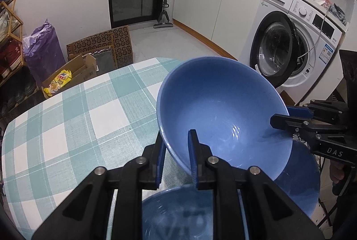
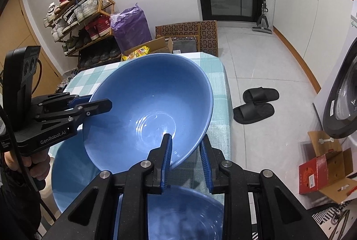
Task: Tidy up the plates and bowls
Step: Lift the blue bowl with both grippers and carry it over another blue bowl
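Note:
A large blue bowl [image 1: 223,106] [image 2: 151,101] hangs tilted above the checked table [image 1: 67,119] [image 2: 219,88]. My left gripper [image 1: 177,142] is shut on its near rim, one finger inside and one outside. My right gripper [image 2: 186,142] is shut on the same bowl's rim from the other side. Each gripper shows in the other's view: the right gripper [image 1: 281,120] at the bowl's right edge, the left gripper [image 2: 100,105] at its left edge. A second blue bowl [image 1: 299,173] [image 2: 67,173] sits lower, under the lifted one. Another blue bowl [image 1: 178,213] [image 2: 185,213] shows blurred below my fingers.
A washing machine [image 1: 290,44] with its door open stands right of the table. Black slippers [image 2: 256,106] lie on the floor beside it. Cardboard boxes [image 1: 100,50], a purple bag [image 2: 130,26] and a shoe rack [image 2: 84,17] stand beyond the table's far end. A red box [image 2: 312,173] is at right.

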A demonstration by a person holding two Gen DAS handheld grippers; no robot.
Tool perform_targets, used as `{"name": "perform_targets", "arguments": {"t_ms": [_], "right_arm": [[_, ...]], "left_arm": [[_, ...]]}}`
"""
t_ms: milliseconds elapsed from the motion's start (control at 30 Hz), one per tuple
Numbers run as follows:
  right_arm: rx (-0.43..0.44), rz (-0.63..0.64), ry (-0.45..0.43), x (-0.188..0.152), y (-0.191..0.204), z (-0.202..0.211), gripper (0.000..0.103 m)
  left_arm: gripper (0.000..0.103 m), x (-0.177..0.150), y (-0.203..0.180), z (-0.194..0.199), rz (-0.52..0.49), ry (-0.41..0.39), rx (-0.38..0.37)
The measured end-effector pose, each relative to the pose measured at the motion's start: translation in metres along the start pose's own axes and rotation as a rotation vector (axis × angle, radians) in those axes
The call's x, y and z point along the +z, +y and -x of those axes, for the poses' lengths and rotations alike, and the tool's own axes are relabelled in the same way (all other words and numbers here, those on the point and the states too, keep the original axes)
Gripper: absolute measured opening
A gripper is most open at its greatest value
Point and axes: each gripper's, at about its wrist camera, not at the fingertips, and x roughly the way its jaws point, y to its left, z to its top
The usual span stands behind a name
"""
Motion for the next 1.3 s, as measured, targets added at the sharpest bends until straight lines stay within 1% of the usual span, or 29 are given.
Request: {"name": "perform_targets", "arguments": {"t_ms": [467,933,1300], "right_arm": [[0.002,0.021,-0.041,-0.002,0.012,0.041,0.026],[0.011,0.045,-0.08,-0.008,0.036,0.083,0.026],[0.019,0.078,-0.101,-0.016,0.06,0.109,0.026]], "left_arm": [[0.018,-0.003,-0.006,0.033,-0.003,-0.038,0.005],[0.018,-0.011,-0.008,0.073,-0.006,-0.084,0.017],[0.018,-0.024,-0.008,0.103,0.007,-0.115,0.035]]}}
